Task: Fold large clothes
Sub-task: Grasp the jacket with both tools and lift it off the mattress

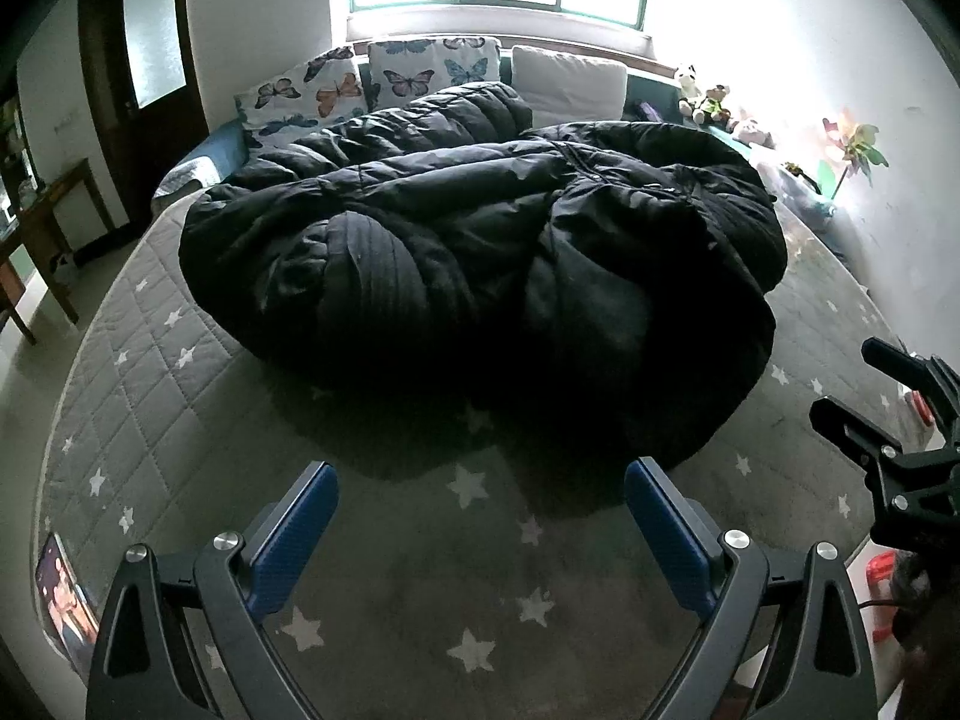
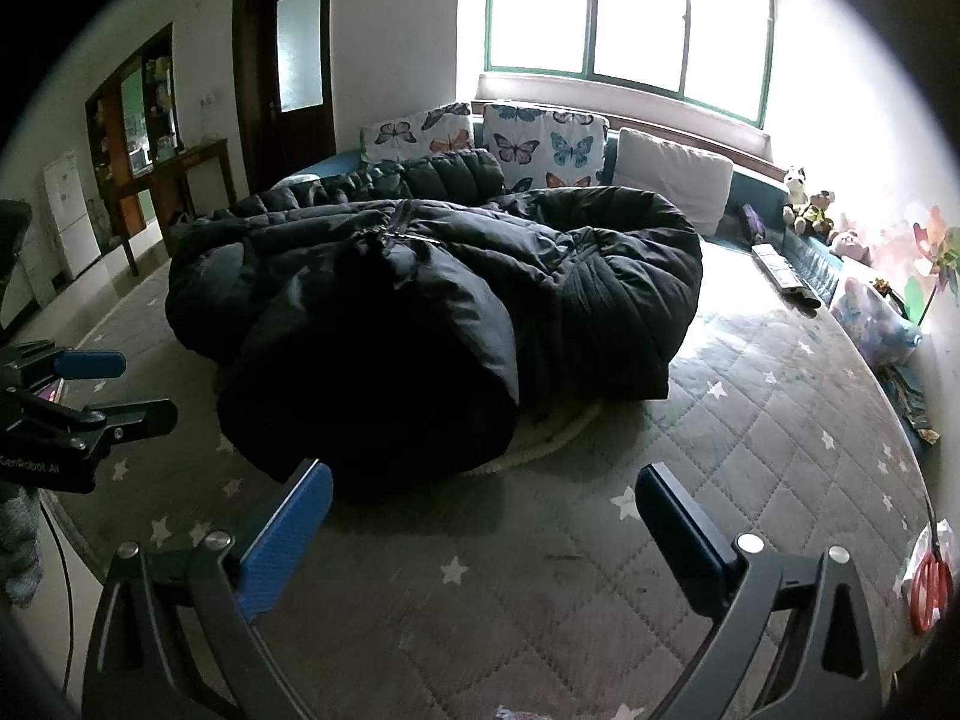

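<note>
A large black puffer coat (image 1: 480, 252) lies bunched in a heap on the grey star-quilted bed (image 1: 150, 372); it also shows in the right wrist view (image 2: 432, 300). My left gripper (image 1: 480, 480) is open and empty, hovering above the quilt just short of the coat's near edge. My right gripper (image 2: 483, 480) is open and empty, also just short of the coat's near edge. Each gripper shows at the side of the other's view: the right one (image 1: 858, 390), the left one (image 2: 132, 387).
Butterfly pillows (image 1: 414, 69) and a white pillow (image 1: 570, 81) line the head of the bed under a bright window. Stuffed toys (image 1: 705, 99) and clutter sit along the right wall. A wooden table (image 1: 36, 234) and dark door (image 1: 144, 60) stand at the left.
</note>
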Available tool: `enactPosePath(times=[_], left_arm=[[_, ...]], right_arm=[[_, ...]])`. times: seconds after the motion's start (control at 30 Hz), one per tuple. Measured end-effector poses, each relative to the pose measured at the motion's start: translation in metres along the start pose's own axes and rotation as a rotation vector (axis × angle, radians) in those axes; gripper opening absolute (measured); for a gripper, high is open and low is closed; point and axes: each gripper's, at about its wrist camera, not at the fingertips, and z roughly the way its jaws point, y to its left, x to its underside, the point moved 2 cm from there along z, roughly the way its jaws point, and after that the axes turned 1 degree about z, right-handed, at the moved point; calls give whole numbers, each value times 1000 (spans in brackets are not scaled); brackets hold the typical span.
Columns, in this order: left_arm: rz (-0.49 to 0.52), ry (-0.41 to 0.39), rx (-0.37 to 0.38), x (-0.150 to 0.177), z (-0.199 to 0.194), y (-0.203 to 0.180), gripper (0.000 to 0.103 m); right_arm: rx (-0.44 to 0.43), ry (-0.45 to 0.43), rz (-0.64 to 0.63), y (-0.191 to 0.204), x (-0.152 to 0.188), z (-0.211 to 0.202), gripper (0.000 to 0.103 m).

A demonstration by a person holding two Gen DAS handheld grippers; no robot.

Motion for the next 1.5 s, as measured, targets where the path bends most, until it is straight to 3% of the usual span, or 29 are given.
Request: enactPosePath(times=[0.17,0.47,0.57,0.6,0.63,0.67,0.7,0.73,0.77,0.8,0.87,1.07,1.2,1.33,1.5], left_arm=[[-9,25,32,-4,12,0,102],[73,21,55,-26,37,-30,102],[130,-2,15,-39,48,-42,102],[149,-5,-10,-44,54,-46,102],[170,-5,-41,-47,61,-49,101],[190,-6,-68,-49,66,-52,87],[216,-5,-100,-51,72,-55,69],[237,0,-114,-53,76,-56,64],[236,3,-115,-55,78,-55,54],[230,4,-108,-58,78,-53,37],[226,-1,-61,-65,69,-47,13],[241,-73,56,-75,2,-37,10],[320,-90,113,-58,-48,-37,10],[359,-7,166,-27,-58,-39,10],[398,185,194,23,-23,-46,16]], right_arm=[[-4,26,1,-1,-1,14,103],[-13,69,-13,-5,-11,49,98],[3,76,-23,-8,-17,64,92],[10,86,-21,-9,-18,70,85],[13,100,-17,-11,-19,77,72],[9,114,-12,-12,-19,81,64],[-12,136,1,-14,-18,86,49],[-45,152,20,-16,-18,88,34],[-76,156,35,-17,-19,87,27],[-88,149,33,-16,-21,82,19],[-69,103,-18,-9,-30,62,15],[-102,-23,-118,6,-50,-26,11],[-109,-44,-224,17,-33,-81,11],[-156,54,-316,33,11,-102,11],[-210,308,-423,50,78,-75,14]])
